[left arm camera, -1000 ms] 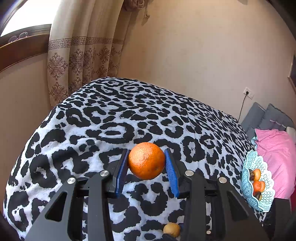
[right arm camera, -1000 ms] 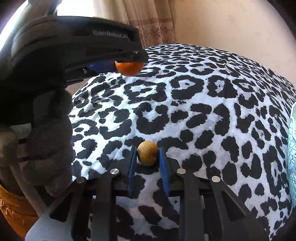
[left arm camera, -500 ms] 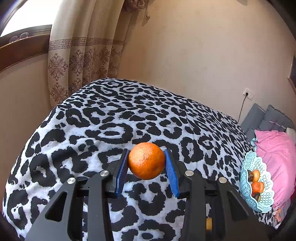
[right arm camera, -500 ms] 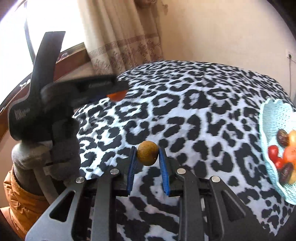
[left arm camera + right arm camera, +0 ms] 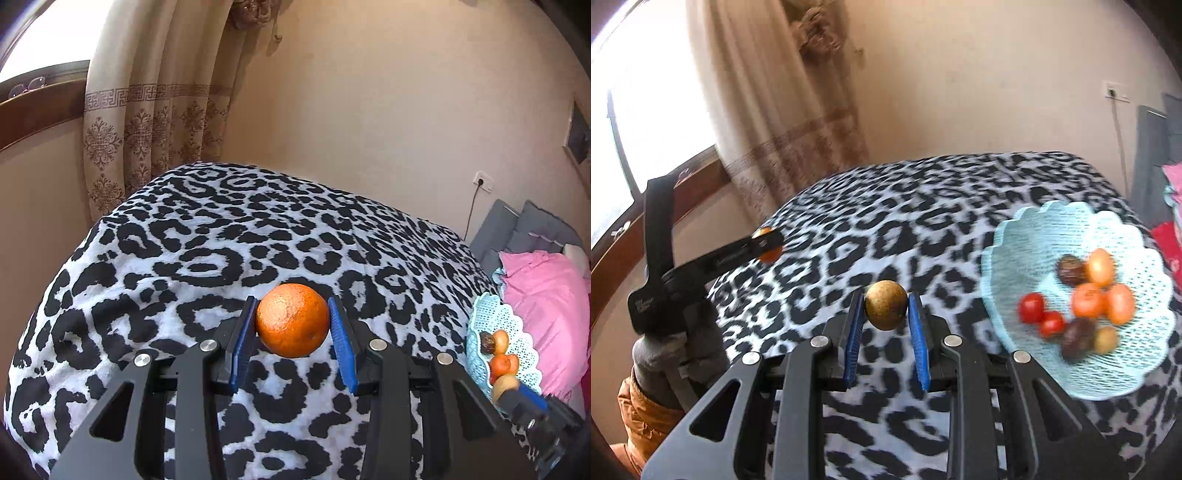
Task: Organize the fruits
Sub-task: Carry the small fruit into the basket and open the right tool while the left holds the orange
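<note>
My left gripper is shut on a large orange and holds it above the leopard-print bed. It also shows at the left of the right wrist view. My right gripper is shut on a small brown round fruit, held in the air left of the light blue basket. The basket holds several fruits: red tomatoes, orange fruits and dark ones. In the left wrist view the basket stands at the right edge, with my right gripper beside it.
A pink pillow and grey cushions lie behind the basket. A patterned curtain and a wooden window sill are at the far left. A beige wall runs behind the bed.
My right gripper has lifted the brown fruit off the bed and swung right, bringing the basket into close view. My left gripper holds the orange almost still.
</note>
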A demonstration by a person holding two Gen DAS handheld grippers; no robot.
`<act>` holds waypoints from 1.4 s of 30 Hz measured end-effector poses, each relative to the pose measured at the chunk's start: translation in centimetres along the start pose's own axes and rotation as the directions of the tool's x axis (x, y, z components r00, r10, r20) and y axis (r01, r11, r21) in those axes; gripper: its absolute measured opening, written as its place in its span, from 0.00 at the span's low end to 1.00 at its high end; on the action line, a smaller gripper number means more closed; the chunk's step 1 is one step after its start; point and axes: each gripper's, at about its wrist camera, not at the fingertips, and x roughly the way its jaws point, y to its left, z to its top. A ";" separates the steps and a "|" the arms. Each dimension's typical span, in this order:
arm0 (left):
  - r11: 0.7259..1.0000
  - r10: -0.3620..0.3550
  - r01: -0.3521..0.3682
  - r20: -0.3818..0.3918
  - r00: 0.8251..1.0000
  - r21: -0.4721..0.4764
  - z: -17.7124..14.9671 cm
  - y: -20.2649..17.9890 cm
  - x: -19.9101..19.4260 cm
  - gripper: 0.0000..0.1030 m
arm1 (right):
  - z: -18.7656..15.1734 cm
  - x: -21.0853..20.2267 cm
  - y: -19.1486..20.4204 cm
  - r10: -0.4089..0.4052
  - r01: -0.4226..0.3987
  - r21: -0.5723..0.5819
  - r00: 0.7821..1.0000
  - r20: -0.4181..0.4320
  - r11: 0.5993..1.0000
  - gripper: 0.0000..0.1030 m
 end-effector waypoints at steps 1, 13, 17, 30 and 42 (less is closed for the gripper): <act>1.000 -0.007 0.007 0.000 1.000 0.006 -0.1 -0.3 -0.1 0.38 | 0.0 -0.4 -0.6 -0.013 0.013 0.014 1.000 0.008 1.000 0.25; 0.995 -0.050 0.052 -0.022 0.999 0.085 -1.3 -3.5 -0.1 0.38 | 0.2 -4.5 -9.4 -0.198 0.182 0.189 0.978 0.068 0.965 0.24; 0.992 -0.061 0.064 -0.027 0.998 0.107 -1.7 -4.4 -0.1 0.38 | -0.2 -4.2 -12.1 -0.251 0.233 0.230 0.967 0.050 0.945 0.24; 0.987 -0.074 0.078 -0.038 0.997 0.138 -2.2 -5.5 0.1 0.38 | -1.3 -1.5 -14.6 -0.321 0.315 0.248 0.947 -0.016 0.916 0.25; 0.986 -0.075 0.081 -0.044 0.996 0.149 -2.5 -5.8 0.3 0.38 | -2.0 -3.6 -14.9 -0.385 0.356 0.277 0.922 0.053 0.892 0.41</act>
